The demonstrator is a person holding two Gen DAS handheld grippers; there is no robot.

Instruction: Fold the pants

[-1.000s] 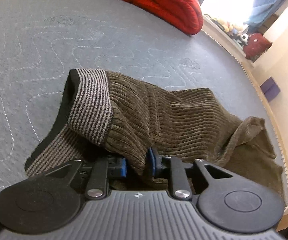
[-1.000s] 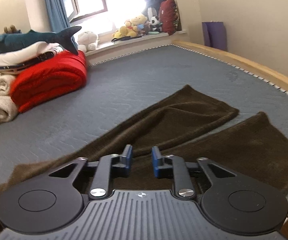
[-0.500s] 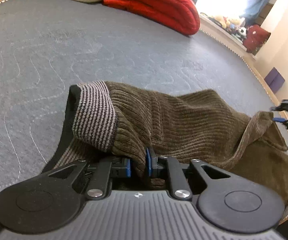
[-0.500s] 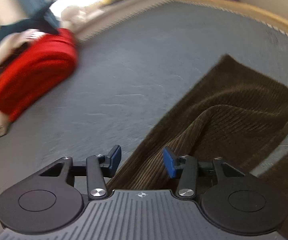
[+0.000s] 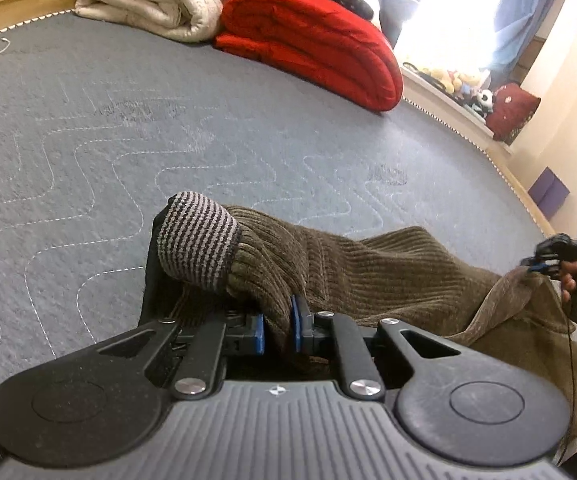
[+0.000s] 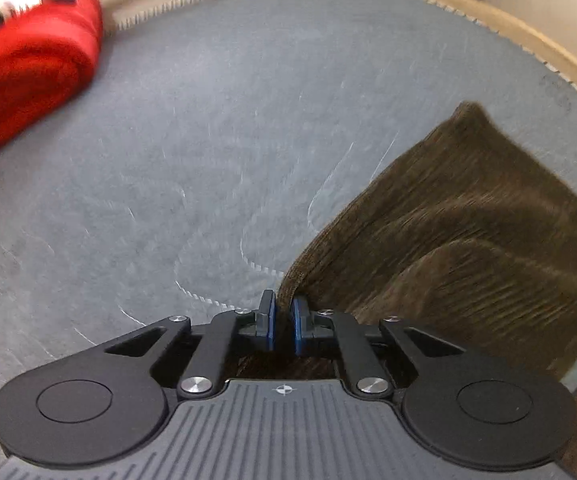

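Observation:
Brown corduroy pants with a striped grey waistband lie on the grey quilted mattress. My left gripper is shut on the pants at the waist end and holds it lifted. My right gripper is shut on the edge of a pant leg and holds it up off the mattress. The right gripper also shows at the far right of the left wrist view, pinching the leg end.
A red folded blanket and a cream folded blanket lie at the far side of the mattress. The wooden bed frame runs along the edge. Stuffed toys sit on the windowsill.
My right gripper went from open above the leg to shut on its edge and lifted it. My left gripper has raised the waist end, which now bunches higher.

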